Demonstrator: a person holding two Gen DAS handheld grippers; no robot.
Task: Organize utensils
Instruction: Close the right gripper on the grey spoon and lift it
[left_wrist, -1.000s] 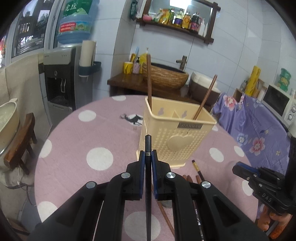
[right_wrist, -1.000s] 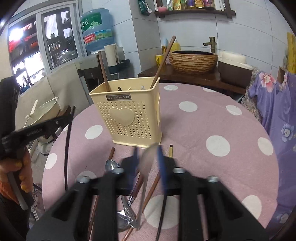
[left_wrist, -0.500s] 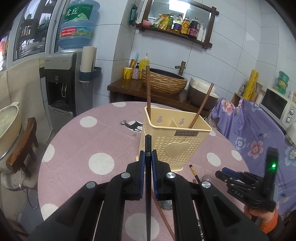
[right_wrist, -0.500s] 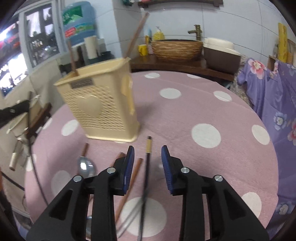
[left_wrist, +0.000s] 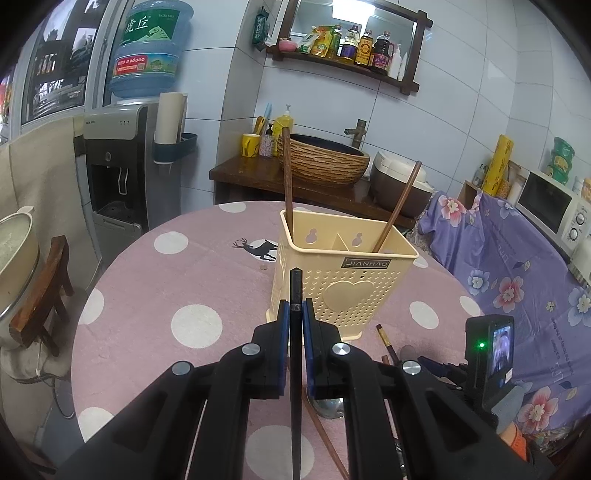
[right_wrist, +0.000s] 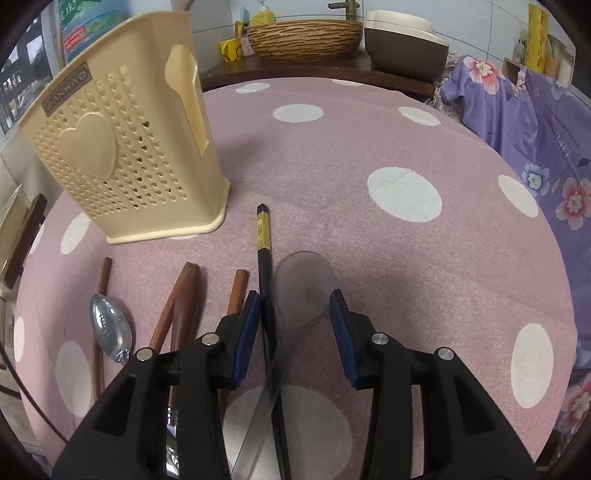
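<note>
Lying between right gripper (right_wrist: 293, 332) fingers: black chopstick (right_wrist: 266, 280).

The right gripper (right_wrist: 293, 325) has dropped low to the surface (right_wrist: 369, 147), jaws wider, around the black chopstick (right_wrist: 267, 295) and a blurred spoon (right_wrist: 299, 291); the cream holder (right_wrist: 122, 147) now looms closer.

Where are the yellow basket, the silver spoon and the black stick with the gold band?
yellow basket (right_wrist: 88, 147), right wrist view, heart on its front.
silver spoon (right_wrist: 110, 328), right wrist view, bowl.
black stick (right_wrist: 263, 232), right wrist view, gold band.
</note>
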